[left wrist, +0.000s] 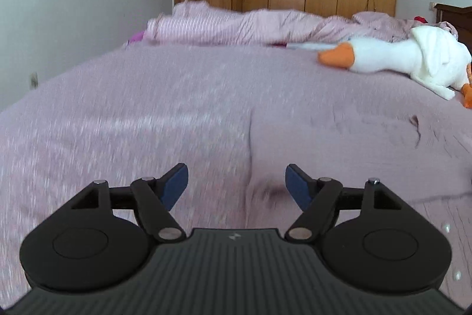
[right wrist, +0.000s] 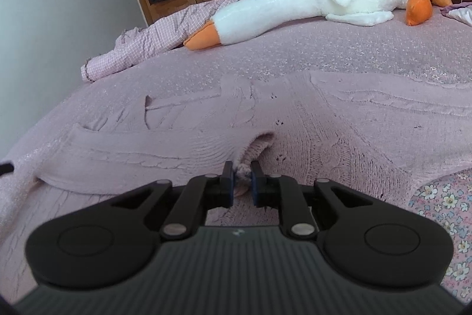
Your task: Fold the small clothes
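The pink knit sweater [right wrist: 206, 135] lies spread on the bed [right wrist: 354, 55]; the right hand-held gripper [right wrist: 242, 177] pinches only a small fold, which may slip; the left hand-held gripper [left wrist: 236, 182] hangs apart, so the loose side could bunch.

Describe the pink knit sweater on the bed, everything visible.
The pink knit sweater lies spread flat on the pinkish bedspread, nearly the same colour. It looks like soft, chunky yarn with cable ribs and small eyelet holes. One sleeve stretches out left, and a folded part lies above it. The right tongs are shut on a bunched pinch of knit at its near edge, pulling a small pucker. The left-wrist view is too blurred to show it.
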A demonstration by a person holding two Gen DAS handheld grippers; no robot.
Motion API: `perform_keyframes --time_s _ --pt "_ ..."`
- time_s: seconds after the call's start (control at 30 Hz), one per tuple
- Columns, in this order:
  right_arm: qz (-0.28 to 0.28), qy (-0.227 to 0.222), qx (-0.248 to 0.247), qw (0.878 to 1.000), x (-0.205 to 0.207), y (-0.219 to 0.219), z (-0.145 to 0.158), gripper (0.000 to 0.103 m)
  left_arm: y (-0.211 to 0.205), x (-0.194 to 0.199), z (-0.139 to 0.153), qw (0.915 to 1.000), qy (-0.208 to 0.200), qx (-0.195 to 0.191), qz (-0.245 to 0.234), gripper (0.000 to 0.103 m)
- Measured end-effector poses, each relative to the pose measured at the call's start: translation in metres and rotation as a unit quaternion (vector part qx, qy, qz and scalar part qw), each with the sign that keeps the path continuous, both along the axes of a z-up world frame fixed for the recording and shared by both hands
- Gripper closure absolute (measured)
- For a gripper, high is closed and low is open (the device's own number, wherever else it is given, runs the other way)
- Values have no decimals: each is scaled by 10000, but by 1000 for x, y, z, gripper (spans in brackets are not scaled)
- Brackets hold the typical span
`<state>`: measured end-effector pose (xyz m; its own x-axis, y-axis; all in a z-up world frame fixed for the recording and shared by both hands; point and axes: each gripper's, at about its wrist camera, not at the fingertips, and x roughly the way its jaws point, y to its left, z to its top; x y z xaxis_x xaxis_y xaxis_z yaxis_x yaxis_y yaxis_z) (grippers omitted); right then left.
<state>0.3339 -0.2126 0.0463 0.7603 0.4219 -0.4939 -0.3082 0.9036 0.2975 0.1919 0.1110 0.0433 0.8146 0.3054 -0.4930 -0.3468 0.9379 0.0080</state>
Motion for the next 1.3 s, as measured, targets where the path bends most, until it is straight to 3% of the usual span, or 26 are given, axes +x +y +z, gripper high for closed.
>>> perform_keyframes --time_s 0.1,0.13,0.17,0.23,0.3,0.43,0.5,0.53,0.6,0.67,0.73,0.83,0.97,1.1,1.2,1.3 --pt "-48 47 28 10000 1 -1 -2 80 -9 30 1 9994 -37 289 -171 27" --pt "-109 41 67 9999 0 -3 -1 77 -12 39 -3 9990 54 410 -172 35" --pt "-186 20 110 9998 0 -6 -1 71 -13 48 -9 9985 174 497 -140 55" --pt "-385 -21 143 9992 -2 -13 2 63 -12 62 -26 9974 521 477 -126 77" --pt "-483 -46 121 9987 -3 -20 9 60 -9 68 -43 9963 741 432 -106 78" --pt "-639 -265 230 9973 -10 -43 27 55 -11 70 -41 9962 704 508 51 77" --pt "-786 -412 278 9957 -15 -60 35 32 -17 66 -30 9965 703 434 118 77" --pt "-879 -491 319 9944 -18 -71 37 29 -21 60 -23 9973 637 368 85 76" --pt "-1072 -550 469 9916 -25 -96 37 28 -32 44 -4 9990 375 255 -56 70" --pt "-1282 -377 693 9886 -30 -123 33 28 -46 29 12 9992 178 290 -232 52" --pt "-1438 -186 1021 9842 -34 -145 27 26 -62 13 26 9978 11 428 -505 45" --pt "-1503 -14 1316 9798 -41 -164 21 26 -81 -10 34 9930 -121 654 -973 40" --pt "-1491 -125 1178 9817 -51 -173 17 26 -97 -25 33 9894 -159 784 -1210 37" --pt "-1420 -269 854 9858 -64 -190 9 29 -100 -28 25 9932 -265 347 -1078 31" --pt "-2264 -551 -36 9725 -72 -215 11 26 -97 -31 11 9923 -693 0 -1028 26" --pt "-2738 -330 581 9595 -69 -262 4 27 -100 -33 -5 9912 -996 -162 -859 26"
